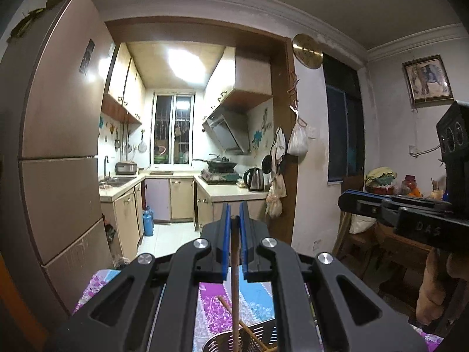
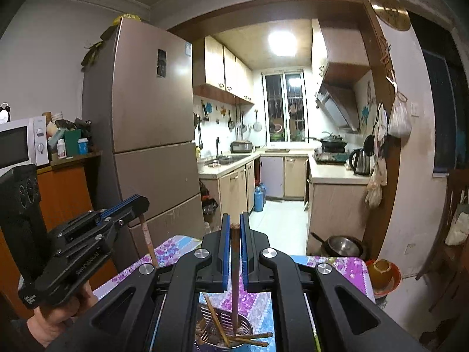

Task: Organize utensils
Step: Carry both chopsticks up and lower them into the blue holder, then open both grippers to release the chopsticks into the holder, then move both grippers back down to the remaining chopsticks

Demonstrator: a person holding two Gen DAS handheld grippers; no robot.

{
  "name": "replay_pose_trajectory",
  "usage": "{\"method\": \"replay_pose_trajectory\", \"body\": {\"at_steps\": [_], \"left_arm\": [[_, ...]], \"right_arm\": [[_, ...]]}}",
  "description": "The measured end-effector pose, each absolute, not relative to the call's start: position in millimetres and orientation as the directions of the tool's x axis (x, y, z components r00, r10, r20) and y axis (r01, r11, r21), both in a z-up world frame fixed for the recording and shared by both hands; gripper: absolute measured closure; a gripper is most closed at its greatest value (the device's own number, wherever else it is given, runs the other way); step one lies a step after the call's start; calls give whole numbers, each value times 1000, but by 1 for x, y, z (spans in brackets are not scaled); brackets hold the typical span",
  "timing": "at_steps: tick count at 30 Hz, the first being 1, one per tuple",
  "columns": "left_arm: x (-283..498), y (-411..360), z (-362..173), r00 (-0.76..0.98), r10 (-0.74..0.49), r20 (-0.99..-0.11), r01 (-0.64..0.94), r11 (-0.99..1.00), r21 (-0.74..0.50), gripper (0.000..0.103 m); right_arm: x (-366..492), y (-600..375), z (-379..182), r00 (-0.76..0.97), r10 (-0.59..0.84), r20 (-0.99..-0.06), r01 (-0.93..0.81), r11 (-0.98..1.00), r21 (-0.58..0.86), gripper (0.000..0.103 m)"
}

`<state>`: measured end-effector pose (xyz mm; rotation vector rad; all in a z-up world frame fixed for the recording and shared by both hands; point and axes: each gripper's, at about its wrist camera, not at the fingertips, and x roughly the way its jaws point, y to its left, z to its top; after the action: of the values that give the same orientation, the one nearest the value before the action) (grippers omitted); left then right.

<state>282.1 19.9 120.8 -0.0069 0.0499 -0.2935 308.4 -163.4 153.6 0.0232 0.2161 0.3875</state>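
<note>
1. Left gripper [image 1: 235, 220]: blue-padded fingers [image 1: 225, 234] pinched a brown chopstick [image 1: 235, 264] near its top end; stick ran down from 12 o'clock toward 6, lower end in the holder.
2. Right gripper [image 2: 234, 223]: fingers [image 2: 225, 243] sat close on either side of a darker brown chopstick [image 2: 234, 275], top end level with the fingertips. Contact looked like a pinch, narrow gaps visible, so only fairly sure.
3. That stick stood near upright, tip down inside the metal utensil holder [image 2: 247, 327] at 6 o'clock.
4. Holder was perforated steel and sat on the bench [image 2: 346, 267] with its floral purple-and-blue cover. Several other chopsticks [image 2: 215, 319] leaned and lay crossed inside it.
5. Left wrist view showed the same holder [image 1: 214, 344] at 6 o'clock, one loose stick [image 1: 231, 308] slanting across it.
6. In the right wrist view the left gripper [image 2: 129, 205] was at 9 o'clock, hand [image 2: 55, 316] under it, its stick [image 2: 148, 243] hanging below the fingers.
7. In the left wrist view the right gripper [image 1: 351, 201] was at 3 o'clock.
8. Background: fridge [image 2: 146, 117] at 10 o'clock, microwave [image 2: 23, 143] at 9, orange bowl [image 2: 384, 275] at 4 on the bench edge.
</note>
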Motion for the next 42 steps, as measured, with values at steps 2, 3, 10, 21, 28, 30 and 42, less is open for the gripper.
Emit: {"method": "replay_pose_trajectory", "body": {"at_steps": [2,3,10,21,28,30,42], "left_arm": [[286,19,116,956,-288,-56,287,958,-21,98],[288,18,116,956,-288,-60,287,958,-23,98],[304,19,104,955,-278,-98,277,960,-31,98],[284,29,114,957,-274,-97,273,962,-21,68],[188,68,126,960,-274,-62,278,958,66,39],[153,86,115,959,-271,-81,279,955,99,35],[69,140,-63,844,-280,-458,307,951,-16,36]], "right_arm": [[314,-163,149,901,378,-214,-373,925,68,95],[315,-163,148,900,379,-216,-373,925,70,95],[329,-162,132,888,386,-248,-376,922,92,95],[319,-174,135,897,375,-233,-357,927,118,95],[227,-193,150,930,355,-98,-349,934,78,65],[189,-194,140,933,354,-69,-350,935,63,59],[35,-125,-45,853,436,-286,-425,899,105,58]]}}
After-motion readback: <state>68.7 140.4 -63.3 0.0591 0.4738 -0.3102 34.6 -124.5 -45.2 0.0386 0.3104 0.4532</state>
